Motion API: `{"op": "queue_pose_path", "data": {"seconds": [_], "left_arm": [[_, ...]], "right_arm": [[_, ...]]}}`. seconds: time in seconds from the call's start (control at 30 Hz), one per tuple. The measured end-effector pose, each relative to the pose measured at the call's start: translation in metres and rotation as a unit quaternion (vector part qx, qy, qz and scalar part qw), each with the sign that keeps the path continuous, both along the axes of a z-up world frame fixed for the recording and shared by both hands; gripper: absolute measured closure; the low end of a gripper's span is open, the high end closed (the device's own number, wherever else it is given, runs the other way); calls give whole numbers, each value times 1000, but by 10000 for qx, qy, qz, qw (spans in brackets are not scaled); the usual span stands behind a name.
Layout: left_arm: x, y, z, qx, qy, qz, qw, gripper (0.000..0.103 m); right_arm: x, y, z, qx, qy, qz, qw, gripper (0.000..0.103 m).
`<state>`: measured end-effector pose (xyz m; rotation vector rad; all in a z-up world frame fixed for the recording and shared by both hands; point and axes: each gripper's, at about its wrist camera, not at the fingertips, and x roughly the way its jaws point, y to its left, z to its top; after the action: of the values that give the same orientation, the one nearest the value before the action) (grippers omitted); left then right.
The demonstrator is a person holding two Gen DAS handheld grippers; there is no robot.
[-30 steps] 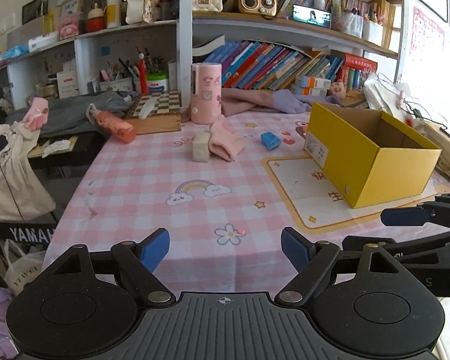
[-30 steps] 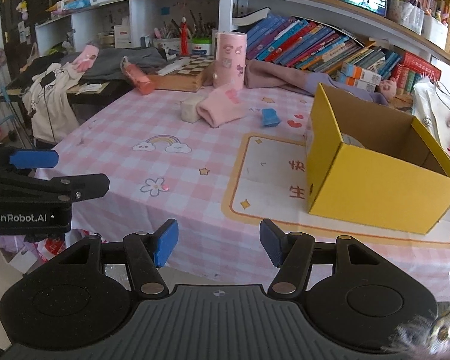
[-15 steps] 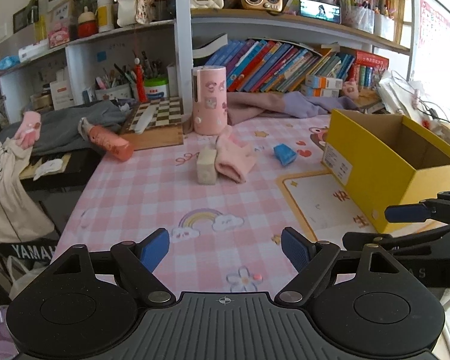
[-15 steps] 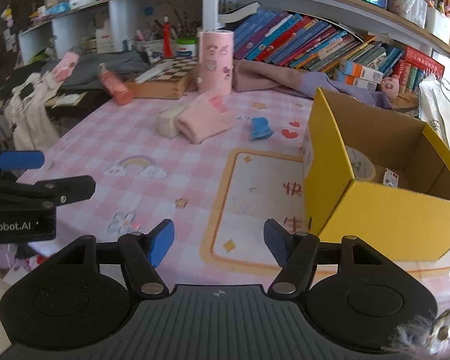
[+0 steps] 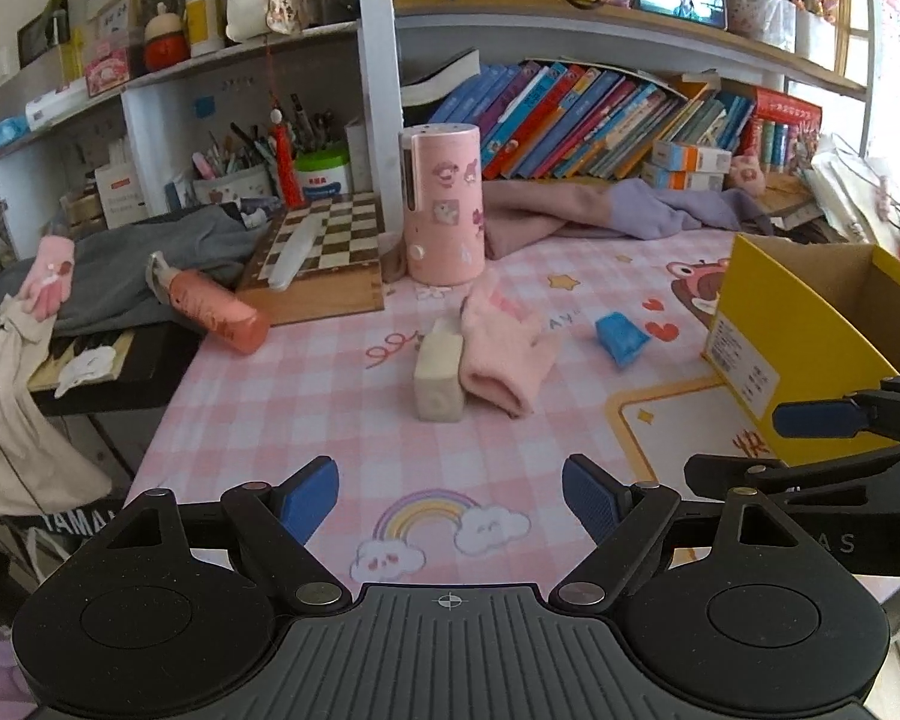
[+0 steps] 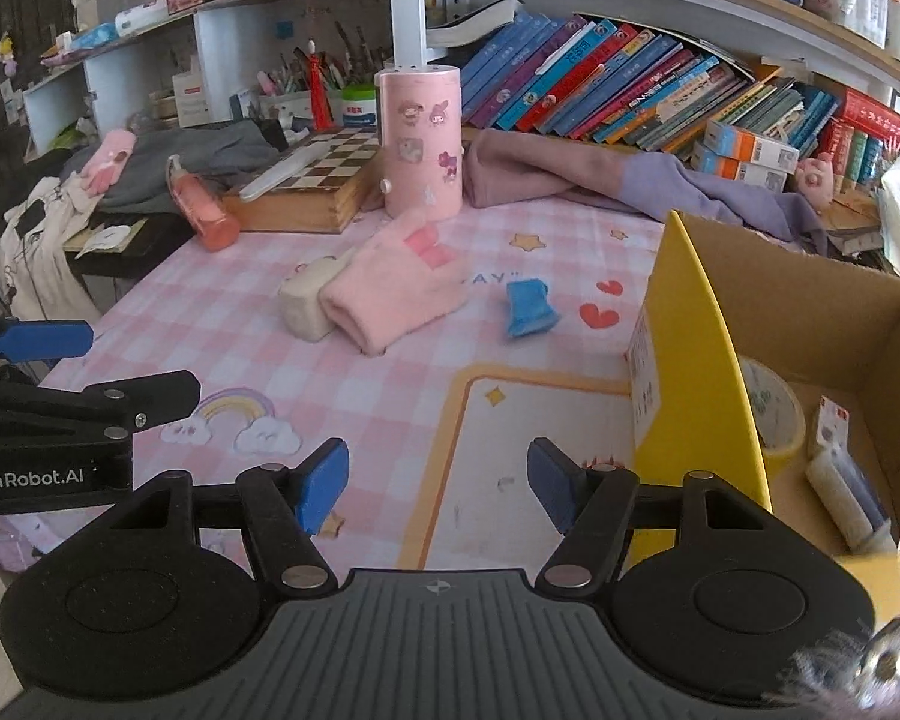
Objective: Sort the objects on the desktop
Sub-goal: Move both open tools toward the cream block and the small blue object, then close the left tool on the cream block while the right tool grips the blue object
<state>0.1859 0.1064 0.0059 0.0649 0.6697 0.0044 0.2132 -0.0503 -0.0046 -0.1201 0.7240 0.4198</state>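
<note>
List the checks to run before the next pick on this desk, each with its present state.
1. Left gripper empty, jaws open: ok.
2. Right gripper empty, jaws apart: ok.
3. Box open, with room inside: ok.
4. Blue item lies free of other things: ok.
5. Glove clear of the eraser: not ok, they touch.
6. Bottle stable at the desk edge: cannot tell.
</note>
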Motion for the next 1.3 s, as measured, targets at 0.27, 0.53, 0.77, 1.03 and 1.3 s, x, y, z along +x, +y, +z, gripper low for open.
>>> {"op": "queue_pose_path", "data": {"seconds": [0.27, 0.53, 0.77, 1.03, 1.3], "left_arm": [[33, -5, 0, 47, 22, -19, 10000, 19], [62, -1, -1, 47, 0, 56, 10000, 19], [86, 8, -10, 69, 172, 162, 9997, 19], [108, 21, -22, -47, 265, 293, 9992, 19], [128, 25, -31, -106, 390, 284, 9988, 20]], "right_arm": [[34, 3, 1, 39, 2, -30, 10000, 40], [72, 7, 0, 82, 137, -138, 9998, 40], [109, 14, -3, 104, 294, -253, 9992, 40], [152, 25, -16, -215, 584, -528, 9967, 56], [179, 28, -27, -260, 705, -701, 9947, 58]]}}
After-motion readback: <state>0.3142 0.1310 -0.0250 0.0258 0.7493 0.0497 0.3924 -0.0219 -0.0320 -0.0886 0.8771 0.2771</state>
